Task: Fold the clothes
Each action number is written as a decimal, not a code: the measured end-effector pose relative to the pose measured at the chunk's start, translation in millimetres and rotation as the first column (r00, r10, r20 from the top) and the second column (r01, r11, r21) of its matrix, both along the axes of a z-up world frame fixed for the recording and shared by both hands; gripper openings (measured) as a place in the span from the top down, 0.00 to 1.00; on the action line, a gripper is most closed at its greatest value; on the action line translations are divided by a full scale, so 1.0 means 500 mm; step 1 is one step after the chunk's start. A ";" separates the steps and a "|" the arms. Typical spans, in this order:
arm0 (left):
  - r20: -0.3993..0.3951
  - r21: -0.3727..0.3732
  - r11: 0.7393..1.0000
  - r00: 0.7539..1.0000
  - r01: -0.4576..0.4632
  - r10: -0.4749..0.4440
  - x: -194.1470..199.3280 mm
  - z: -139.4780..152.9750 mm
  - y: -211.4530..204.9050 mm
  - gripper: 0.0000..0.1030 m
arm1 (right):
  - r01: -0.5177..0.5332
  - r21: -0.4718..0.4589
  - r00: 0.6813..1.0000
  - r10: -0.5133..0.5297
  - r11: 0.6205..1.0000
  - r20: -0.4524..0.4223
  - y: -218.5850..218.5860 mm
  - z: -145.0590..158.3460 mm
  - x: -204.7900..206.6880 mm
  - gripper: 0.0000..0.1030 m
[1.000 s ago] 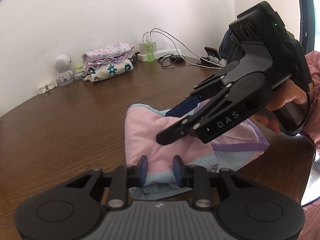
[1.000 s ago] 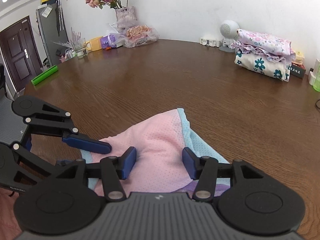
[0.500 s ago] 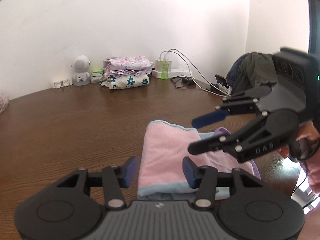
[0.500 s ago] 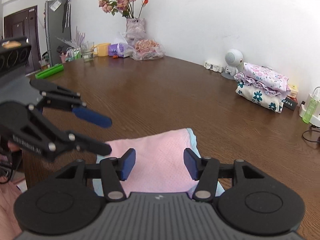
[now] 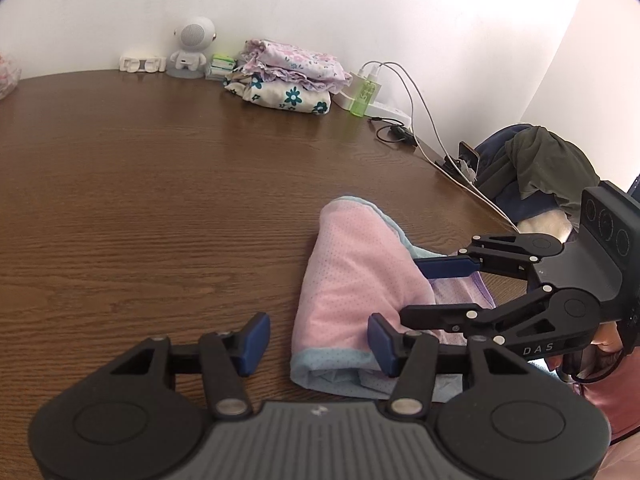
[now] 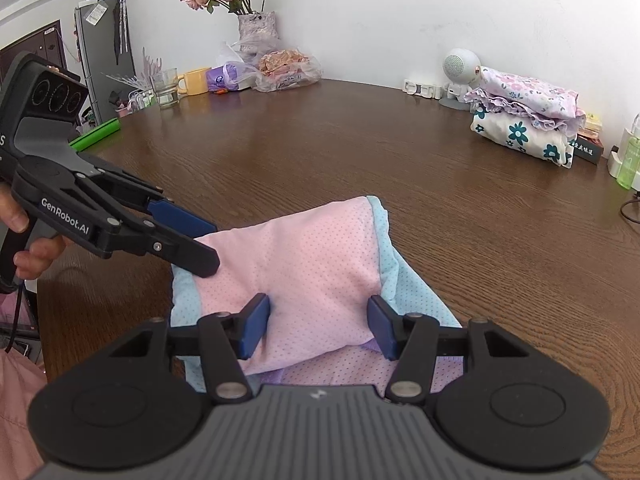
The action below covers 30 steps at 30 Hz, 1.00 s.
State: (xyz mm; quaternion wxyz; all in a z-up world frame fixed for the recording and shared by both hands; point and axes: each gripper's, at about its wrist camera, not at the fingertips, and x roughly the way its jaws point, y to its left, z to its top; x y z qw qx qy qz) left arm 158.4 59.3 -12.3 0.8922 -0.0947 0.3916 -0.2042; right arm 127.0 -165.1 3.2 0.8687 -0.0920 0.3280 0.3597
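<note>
Left hand-held gripper (image 5: 316, 340) open over folded pink garment (image 5: 352, 280) edge, nothing pinched. Right hand-held gripper (image 6: 318, 326) open, fingers straddling the garment, which lies on the brown worktop (image 5: 160, 200).

two tongs (image 5: 316, 342) (image 6: 316, 326), one pink garment (image 6: 304, 264), two folded clothes (image 5: 288, 80)

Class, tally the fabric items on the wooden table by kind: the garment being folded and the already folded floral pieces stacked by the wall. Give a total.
Pink mesh garment with blue trim, lying between the grippers: 1
Folded floral pieces in the stack: 2, the purple-flowered one resting on the teal-flowered one
Total: 3
</note>
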 end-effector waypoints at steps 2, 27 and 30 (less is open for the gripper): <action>-0.007 -0.001 1.000 1.000 0.004 -0.004 0.003 0.000 -0.003 0.50 | 0.009 0.016 1.000 -0.009 1.000 -0.001 -0.005 -0.003 -0.001 0.48; 0.303 0.366 0.930 0.946 -0.004 -0.115 -0.055 0.068 -0.128 0.90 | 0.010 -0.007 0.999 -0.010 1.000 0.051 0.003 0.031 -0.023 0.44; 0.347 0.432 0.902 0.923 -0.001 -0.166 -0.074 0.069 -0.155 0.90 | -0.006 -0.035 0.999 0.008 0.999 0.044 0.010 0.026 -0.030 0.44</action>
